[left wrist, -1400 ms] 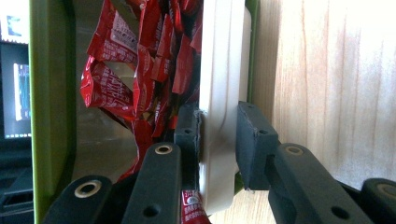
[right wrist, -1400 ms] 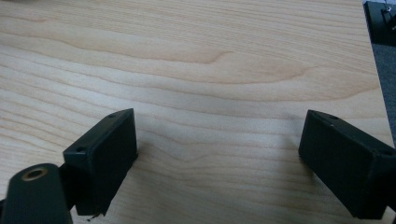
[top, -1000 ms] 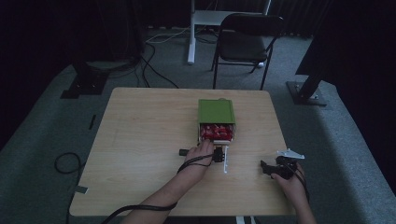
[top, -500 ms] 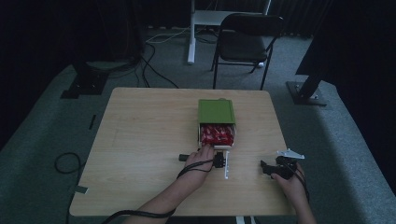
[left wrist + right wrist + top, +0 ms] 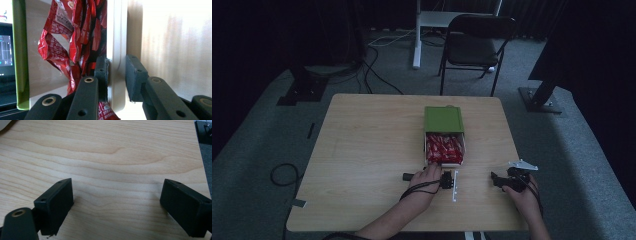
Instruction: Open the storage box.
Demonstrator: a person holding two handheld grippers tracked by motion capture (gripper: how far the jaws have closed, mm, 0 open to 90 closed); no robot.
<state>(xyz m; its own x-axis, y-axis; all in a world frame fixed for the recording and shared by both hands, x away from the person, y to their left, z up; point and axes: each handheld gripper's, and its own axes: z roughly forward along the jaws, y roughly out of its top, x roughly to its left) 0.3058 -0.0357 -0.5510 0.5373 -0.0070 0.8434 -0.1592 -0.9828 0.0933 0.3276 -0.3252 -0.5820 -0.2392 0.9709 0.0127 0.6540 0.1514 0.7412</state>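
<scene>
1. While the person's forearms enter from the near edge of the wooden table, the left gripper sits just in front of the drawer, and the right gripper lies well apart to its right, held low over bare wood.
2. Seen in the left gripper view, the left gripper straddles the pale front wall of the drawer: one black pad presses the inner face among the packets, the other stands a sliver off the outer face, so the claw is closing around the wall but not fully clamped.
3. Seen in the right gripper view, the right gripper has its jaws spread wide with nothing between them, only wood grain beneath.
4. A white strip lies flat on the table between the two grippers, just right of the left one.
5. Past the left gripper, the drawer stands pulled out toward the person, packed with red packets.
6. Farther back, the green box covers the drawer's rear, near the table's middle.
7. Beyond the table, a dark folding chair stands on grey carpet.
</scene>
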